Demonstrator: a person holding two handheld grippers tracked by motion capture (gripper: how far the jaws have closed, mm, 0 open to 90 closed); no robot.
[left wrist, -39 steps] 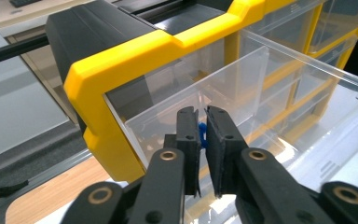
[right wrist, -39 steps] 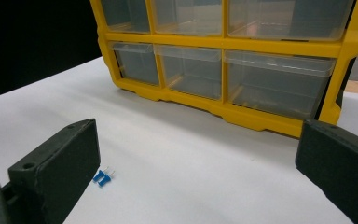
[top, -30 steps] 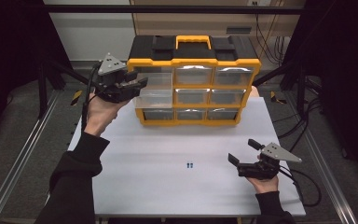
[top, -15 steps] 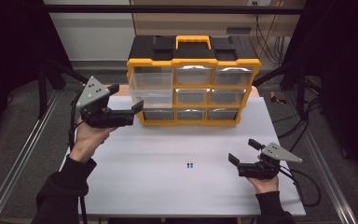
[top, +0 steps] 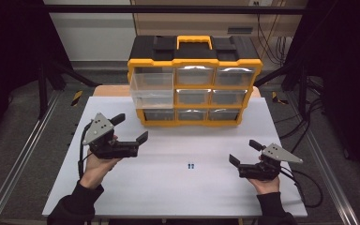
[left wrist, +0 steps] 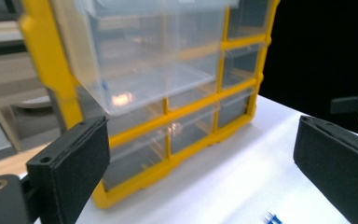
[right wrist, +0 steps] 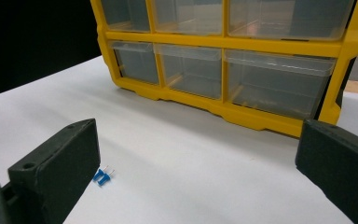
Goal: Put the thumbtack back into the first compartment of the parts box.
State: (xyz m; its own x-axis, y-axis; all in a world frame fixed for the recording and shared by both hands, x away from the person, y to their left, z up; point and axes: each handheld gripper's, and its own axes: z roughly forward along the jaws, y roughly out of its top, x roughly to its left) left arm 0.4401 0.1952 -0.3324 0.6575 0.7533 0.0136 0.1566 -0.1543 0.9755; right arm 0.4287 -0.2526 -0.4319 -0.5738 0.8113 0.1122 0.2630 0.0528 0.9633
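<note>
A yellow-framed organizer (top: 194, 84) with a black lid and clear drawers stands at the back of the white table. Its top-left drawer (top: 152, 89) is pulled out and looms close in the left gripper view (left wrist: 154, 60). My left gripper (top: 130, 128) hovers low in front of it, at the table's left. Its jaws have just been opening and nothing is between them (left wrist: 200, 186). A pair of small blue parts (top: 191, 165) lies mid-table, near my right gripper's left jaw (right wrist: 101, 176). My right gripper (top: 244, 152) rests open and empty at the near right.
The white table (top: 178, 197) ends close to both forearms. Metal rails (top: 18, 164) run along either side of it, and cables (top: 304, 187) trail off at the right. My right gripper (left wrist: 354, 105) shows far off in the left gripper view.
My left gripper has come away from the top-left drawer and dropped toward the near left of the table, its jaws now wider apart. The right gripper has not moved.
</note>
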